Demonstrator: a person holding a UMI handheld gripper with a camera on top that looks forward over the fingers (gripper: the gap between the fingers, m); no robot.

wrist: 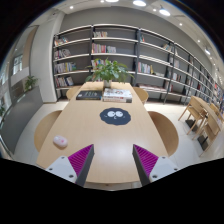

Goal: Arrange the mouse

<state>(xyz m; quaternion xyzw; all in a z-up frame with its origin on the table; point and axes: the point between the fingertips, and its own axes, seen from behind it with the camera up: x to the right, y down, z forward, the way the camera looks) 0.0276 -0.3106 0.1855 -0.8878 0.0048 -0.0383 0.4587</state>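
A round black mouse pad (pixel 115 116) lies on the light wooden table (pixel 100 135), well beyond my fingers, with a small pale mouse (pixel 116 114) resting on it. My gripper (pixel 113 162) is open and empty, held above the near part of the table. Its purple pads (pixel 82 157) stand wide apart with only bare tabletop between them.
A small pink object (pixel 60 142) lies on the table just left of my left finger. Books (pixel 117 95) and a dark box (pixel 88 95) sit at the far end before a potted plant (pixel 109 71). Chairs (pixel 165 130) flank the table. Bookshelves (pixel 120 50) line the back wall.
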